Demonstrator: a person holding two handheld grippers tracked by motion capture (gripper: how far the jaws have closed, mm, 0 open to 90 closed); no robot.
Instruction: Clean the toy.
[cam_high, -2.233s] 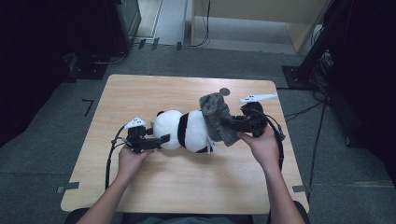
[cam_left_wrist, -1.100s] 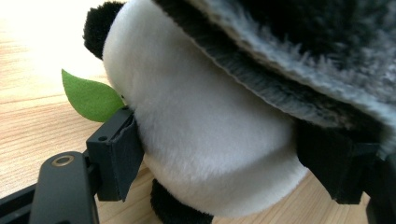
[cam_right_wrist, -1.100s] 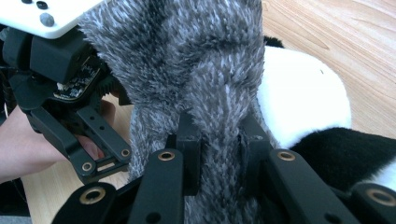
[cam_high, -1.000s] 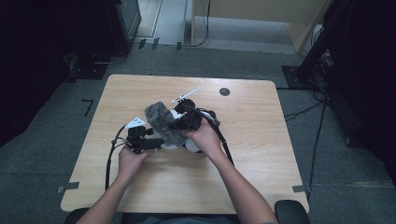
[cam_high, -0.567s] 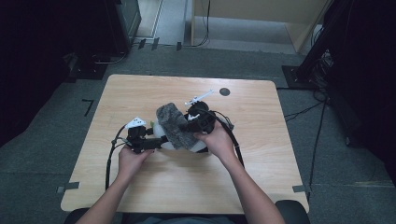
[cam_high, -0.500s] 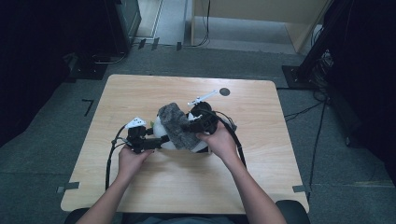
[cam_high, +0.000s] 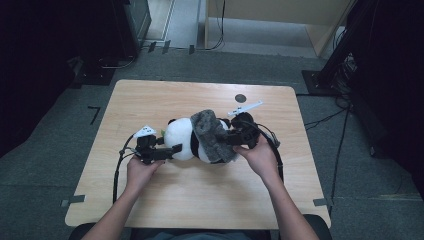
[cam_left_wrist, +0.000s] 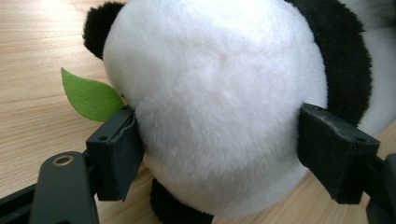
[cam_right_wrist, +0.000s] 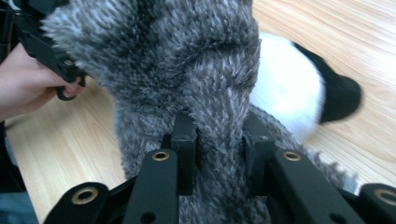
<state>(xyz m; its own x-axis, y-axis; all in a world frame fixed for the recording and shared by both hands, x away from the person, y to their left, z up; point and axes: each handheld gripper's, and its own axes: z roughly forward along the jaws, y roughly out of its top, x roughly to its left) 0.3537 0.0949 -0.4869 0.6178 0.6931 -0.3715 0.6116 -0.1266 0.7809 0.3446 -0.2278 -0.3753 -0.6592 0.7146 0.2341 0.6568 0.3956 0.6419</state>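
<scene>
Panda plush toy, white-bodied with black ears and limbs (cam_high: 182, 140), lies on its side on the light wooden table (cam_high: 150, 95), its round white head seated between the jaws of the left gripper (cam_high: 172, 150). In the left gripper view both black pads press into the fur on either side of the head (cam_left_wrist: 219, 107), so this gripper is clamped on the panda, likely as an anchor so the toy cannot slide or roll. A green felt leaf (cam_left_wrist: 88, 95) pokes out just beyond the left-hand pad. Grey shaggy fleece cloth (cam_high: 212, 136) drapes over the panda's body. In the right gripper view a fold of the cloth (cam_right_wrist: 219, 135) runs up between the two jaws of the right gripper (cam_high: 235, 139). These jaws have just been opening a little, yet the pads still appear to pinch the fold. My reading: one hand steadies the toy while the other pulls the cloth across it.
</scene>
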